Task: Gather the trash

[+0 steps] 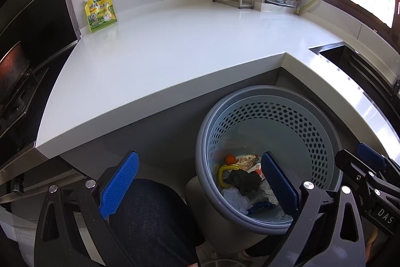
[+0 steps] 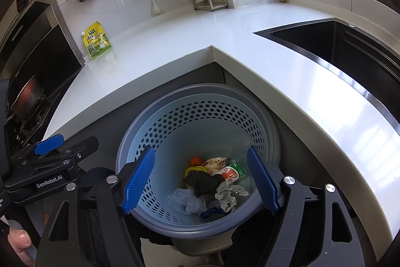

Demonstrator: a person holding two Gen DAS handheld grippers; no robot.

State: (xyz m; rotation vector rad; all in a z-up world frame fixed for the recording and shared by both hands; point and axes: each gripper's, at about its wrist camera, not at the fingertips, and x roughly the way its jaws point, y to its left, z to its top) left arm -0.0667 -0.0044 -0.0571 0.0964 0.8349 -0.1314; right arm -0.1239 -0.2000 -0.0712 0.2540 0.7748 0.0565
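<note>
The trash sits at the bottom of the round grey bin (image 2: 200,192) tucked into the inner corner below the white counter (image 2: 175,61): a black glove (image 2: 202,182), a crumpled grey paper (image 2: 228,194), a clear plastic bag (image 2: 185,200), a printed snack wrapper (image 2: 216,164), a red and green carton (image 2: 233,172), something small and orange (image 2: 196,161) and a yellow ring (image 2: 193,170) half under the glove. The right gripper (image 2: 200,184) hangs over the bin's mouth with its blue pads spread wide and nothing between them; the left gripper (image 1: 200,189) is just to its left, also spread wide and empty, over the near left rim and a dark-trousered knee (image 1: 150,217). From where I stand the counter looks cleared, save for a yellow-green pouch (image 2: 97,43) leaning against the far wall at the left, beside the black stove area (image 2: 30,66). If that pouch counts as trash, the reach is long, and a grab on its thin top could fold it or knock it flat and send it sliding along the smooth counter. Carrying it back, the risk is letting go too early, so it lands on the counter edge or on the floor beside the bin. The two grippers are also close together here, so swinging either one out fast could clip the other. The black sink (image 2: 350,54) at the right is open too.
</note>
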